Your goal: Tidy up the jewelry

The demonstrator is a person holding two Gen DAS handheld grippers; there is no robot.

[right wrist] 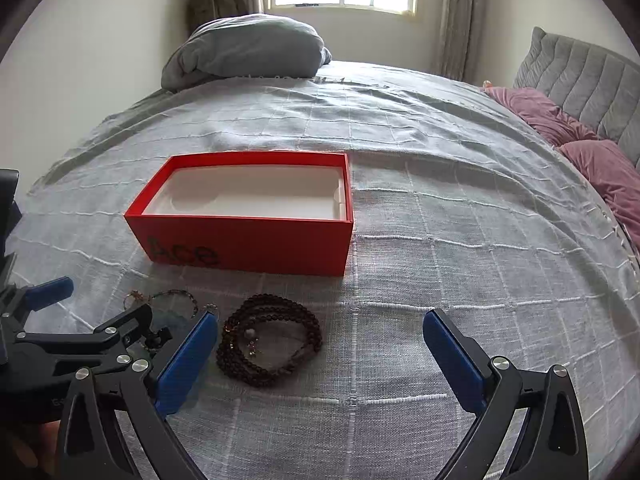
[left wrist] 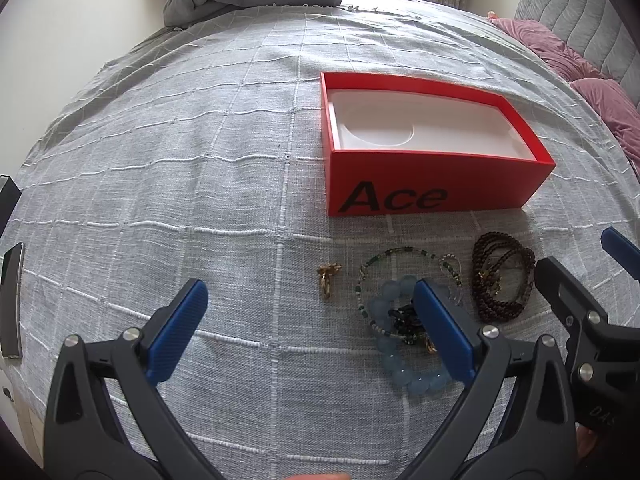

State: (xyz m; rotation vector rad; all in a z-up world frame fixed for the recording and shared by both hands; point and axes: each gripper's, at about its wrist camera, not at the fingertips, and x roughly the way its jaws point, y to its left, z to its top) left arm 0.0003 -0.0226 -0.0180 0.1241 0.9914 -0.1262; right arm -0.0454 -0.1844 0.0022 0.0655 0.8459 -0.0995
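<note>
An open red box [left wrist: 432, 184] marked "Ace", with an empty white insert, stands on the bed; it also shows in the right wrist view [right wrist: 248, 244]. In front of it lie a gold ring piece [left wrist: 326, 278], a green beaded strand [left wrist: 384, 258], a pale blue bead bracelet [left wrist: 394, 354] and a dark brown bead necklace [left wrist: 502, 280], [right wrist: 268, 344]. My left gripper [left wrist: 308, 294] hovers open just left of the blue bracelet, its right finger covering part of the pile. My right gripper [right wrist: 320, 322] is open, the brown necklace lying between its fingers near the left one.
A grey checked bedspread [left wrist: 200, 184] covers the bed. A folded grey blanket [right wrist: 248, 48] lies at the far end, pink pillows [right wrist: 592, 152] and a grey headboard [right wrist: 580, 80] at the right. A dark object [left wrist: 10, 300] sits at the left edge.
</note>
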